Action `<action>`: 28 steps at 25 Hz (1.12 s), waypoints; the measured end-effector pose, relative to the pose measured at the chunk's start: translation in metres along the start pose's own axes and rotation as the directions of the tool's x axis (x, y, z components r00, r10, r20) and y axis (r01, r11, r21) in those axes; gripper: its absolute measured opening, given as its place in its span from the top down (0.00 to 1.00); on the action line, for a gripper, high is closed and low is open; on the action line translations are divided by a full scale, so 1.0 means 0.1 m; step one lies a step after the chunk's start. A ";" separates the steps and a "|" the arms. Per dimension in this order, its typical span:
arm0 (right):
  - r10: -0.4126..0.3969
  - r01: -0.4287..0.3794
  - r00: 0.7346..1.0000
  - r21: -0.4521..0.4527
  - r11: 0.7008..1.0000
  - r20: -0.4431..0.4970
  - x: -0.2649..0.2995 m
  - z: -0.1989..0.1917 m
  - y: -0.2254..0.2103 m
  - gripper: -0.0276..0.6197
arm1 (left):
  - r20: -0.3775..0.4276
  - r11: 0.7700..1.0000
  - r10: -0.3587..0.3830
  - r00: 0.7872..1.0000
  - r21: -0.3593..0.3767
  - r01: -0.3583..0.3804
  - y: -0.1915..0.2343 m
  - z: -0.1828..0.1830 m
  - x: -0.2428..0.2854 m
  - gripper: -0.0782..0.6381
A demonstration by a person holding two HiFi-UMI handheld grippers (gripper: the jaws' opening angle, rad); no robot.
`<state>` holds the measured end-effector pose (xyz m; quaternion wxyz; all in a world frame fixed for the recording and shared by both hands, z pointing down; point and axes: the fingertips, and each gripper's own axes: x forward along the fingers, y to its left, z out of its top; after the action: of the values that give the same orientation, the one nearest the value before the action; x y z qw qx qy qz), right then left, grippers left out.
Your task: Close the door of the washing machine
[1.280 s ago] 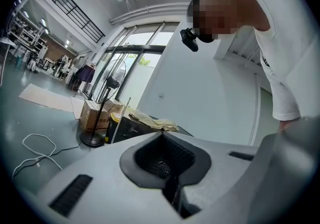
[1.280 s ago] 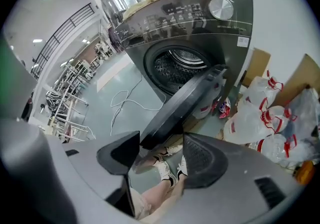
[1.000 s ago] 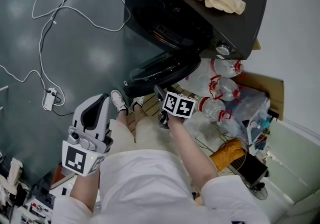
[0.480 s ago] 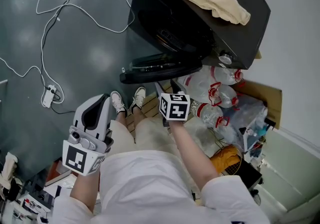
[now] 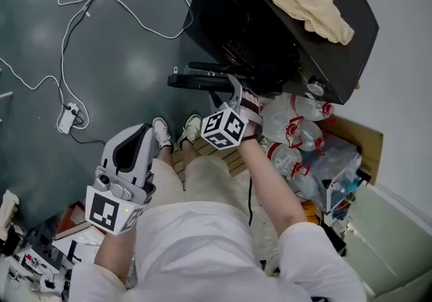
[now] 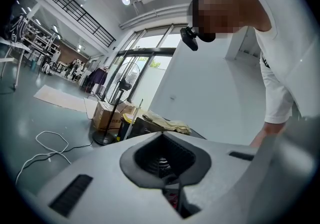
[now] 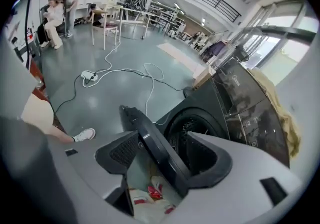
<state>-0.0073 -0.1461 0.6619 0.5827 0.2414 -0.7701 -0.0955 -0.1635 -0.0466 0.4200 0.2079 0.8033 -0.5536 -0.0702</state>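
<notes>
One washing machine [image 5: 270, 30] at the wall edge of the floor [image 5: 121, 57], its single door [image 7: 150, 140] half open. Two grippers: right gripper [image 5: 241, 94] astride door's rim, jaws just been widening, not pinching; left gripper [image 5: 131, 140] clenched on nothing, well apart.

No legible text; washing machine [image 7: 240, 102] panel print perhaps brand, unreadable
</notes>
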 end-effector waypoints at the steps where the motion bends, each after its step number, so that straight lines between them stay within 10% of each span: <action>1: -0.011 0.011 1.000 -0.001 1.000 0.011 0.03 0.03 -0.05 0.51 | -0.001 1.000 0.009 1.000 0.001 -0.009 0.03 -0.01 -0.02 0.88; 28: -0.295 0.291 0.951 0.058 0.955 0.092 0.72 0.01 -1.24 0.70 | -0.027 0.994 0.109 0.994 0.003 -0.109 0.21 -0.20 0.23 0.88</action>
<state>0.0097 -0.2877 0.6699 0.5176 0.3606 -0.7557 -0.1761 -0.1662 -0.0689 0.4492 0.2180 0.7729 -0.5940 -0.0475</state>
